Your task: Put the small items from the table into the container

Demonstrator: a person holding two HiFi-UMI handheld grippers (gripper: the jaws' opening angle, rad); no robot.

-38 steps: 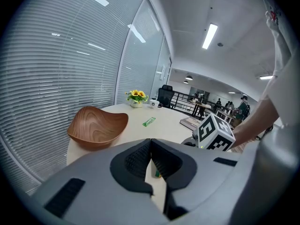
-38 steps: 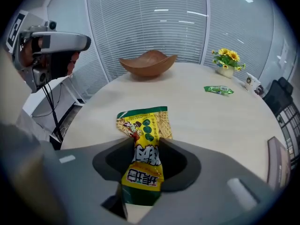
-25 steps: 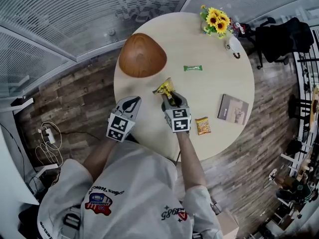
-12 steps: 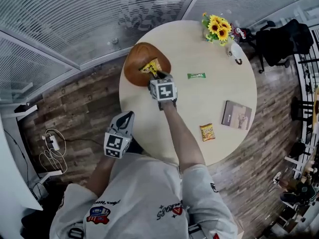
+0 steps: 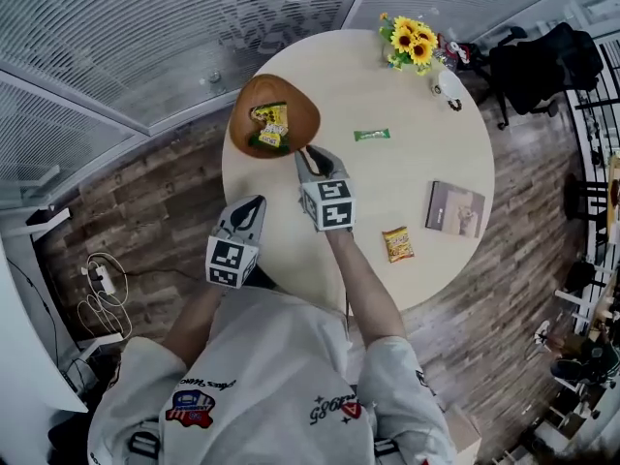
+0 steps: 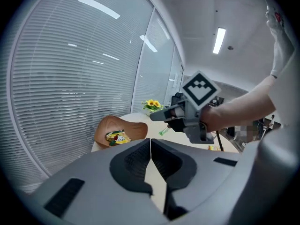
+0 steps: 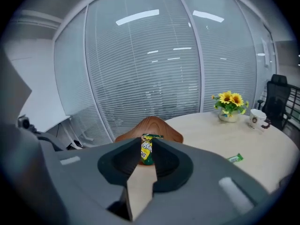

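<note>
Round pale table (image 5: 387,197): crinkled yellow-green packet (image 5: 272,127) inside brown wooden bowl (image 5: 303,116)

Office meeting nook — glass partitions with slatted blinds (image 5: 145,27) upper left, black office chair (image 5: 542,66) upper right, round worktop (image 5: 407,105), ceiling strip lights (image 6: 219,40), plank floor (image 5: 126,192).

Sunflowers (image 5: 409,43) are standing at the far edge of the surface (image 5: 387,184), with a mug (image 5: 448,89) sitting just beside them. A black chair (image 5: 542,69) is standing beyond that edge. White cables (image 5: 97,294) are lying on the wooden floor (image 5: 136,197).
</note>
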